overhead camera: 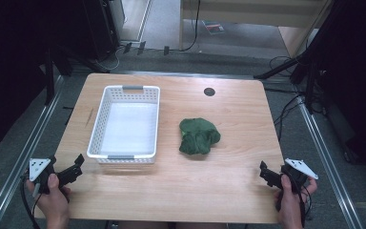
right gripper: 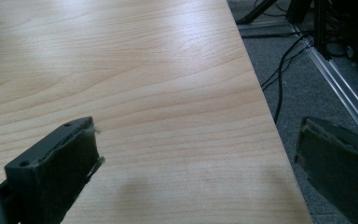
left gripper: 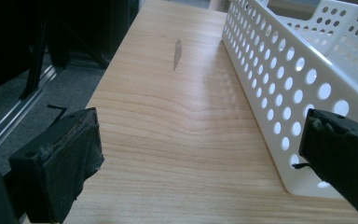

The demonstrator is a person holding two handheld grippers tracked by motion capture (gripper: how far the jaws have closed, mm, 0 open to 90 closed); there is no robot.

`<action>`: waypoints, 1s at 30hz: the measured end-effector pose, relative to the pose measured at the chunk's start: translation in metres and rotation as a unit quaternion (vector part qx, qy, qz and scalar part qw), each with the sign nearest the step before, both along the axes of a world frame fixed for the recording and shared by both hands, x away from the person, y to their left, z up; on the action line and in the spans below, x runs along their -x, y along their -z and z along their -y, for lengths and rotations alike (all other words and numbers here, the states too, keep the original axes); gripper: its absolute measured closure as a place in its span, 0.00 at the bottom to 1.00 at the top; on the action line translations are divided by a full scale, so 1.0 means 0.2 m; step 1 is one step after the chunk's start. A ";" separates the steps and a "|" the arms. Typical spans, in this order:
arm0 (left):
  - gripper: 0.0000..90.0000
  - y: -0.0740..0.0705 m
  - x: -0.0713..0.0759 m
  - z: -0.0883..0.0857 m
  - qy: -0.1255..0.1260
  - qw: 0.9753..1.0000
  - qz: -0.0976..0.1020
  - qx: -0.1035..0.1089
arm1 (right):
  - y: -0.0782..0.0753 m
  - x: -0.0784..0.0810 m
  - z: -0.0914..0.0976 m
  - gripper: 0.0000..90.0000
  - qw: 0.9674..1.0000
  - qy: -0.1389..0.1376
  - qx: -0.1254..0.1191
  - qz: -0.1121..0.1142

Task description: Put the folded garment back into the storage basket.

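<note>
A crumpled green cloth point(overhead camera: 198, 135) lies on the wooden table point(overhead camera: 238, 114), right of centre. To its left stands a white perforated basket point(overhead camera: 126, 123), nothing inside it; its side wall point(left gripper: 279, 88) rises close in the left gripper view. My left gripper point(overhead camera: 77, 164) rests at the table's front left corner, near the basket's front corner, open with nothing between its jaws point(left gripper: 200, 154). At the front right edge my right gripper point(overhead camera: 264, 172) is open too, its jaws spanning the table edge point(right gripper: 196, 158), well apart from the cloth.
A dark round hole point(overhead camera: 209, 91) marks the far side of the table. A dark streak point(left gripper: 177, 47) stains the wood left of the basket. Metal rails point(overhead camera: 331, 157) and cables point(overhead camera: 286, 107) run along the floor beside the table.
</note>
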State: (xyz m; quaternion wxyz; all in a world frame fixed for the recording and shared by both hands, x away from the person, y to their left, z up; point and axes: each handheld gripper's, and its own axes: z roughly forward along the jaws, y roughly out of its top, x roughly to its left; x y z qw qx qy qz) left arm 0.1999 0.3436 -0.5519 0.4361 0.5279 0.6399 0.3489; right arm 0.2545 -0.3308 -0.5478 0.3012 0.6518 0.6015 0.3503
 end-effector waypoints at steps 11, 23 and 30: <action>0.00 -0.10 0.04 -0.08 -0.035 0.999 0.018 0.019 | 0.00 0.00 -0.01 0.00 1.000 -0.005 0.003 -0.002; 0.00 -0.31 0.09 -0.06 -0.039 0.999 0.027 0.006 | 0.00 0.00 -0.01 0.00 1.000 -0.008 0.005 -0.008; 0.00 -0.36 0.08 0.02 -0.019 1.000 0.018 0.005 | 0.00 -0.01 -0.01 0.00 1.000 -0.012 0.002 -0.013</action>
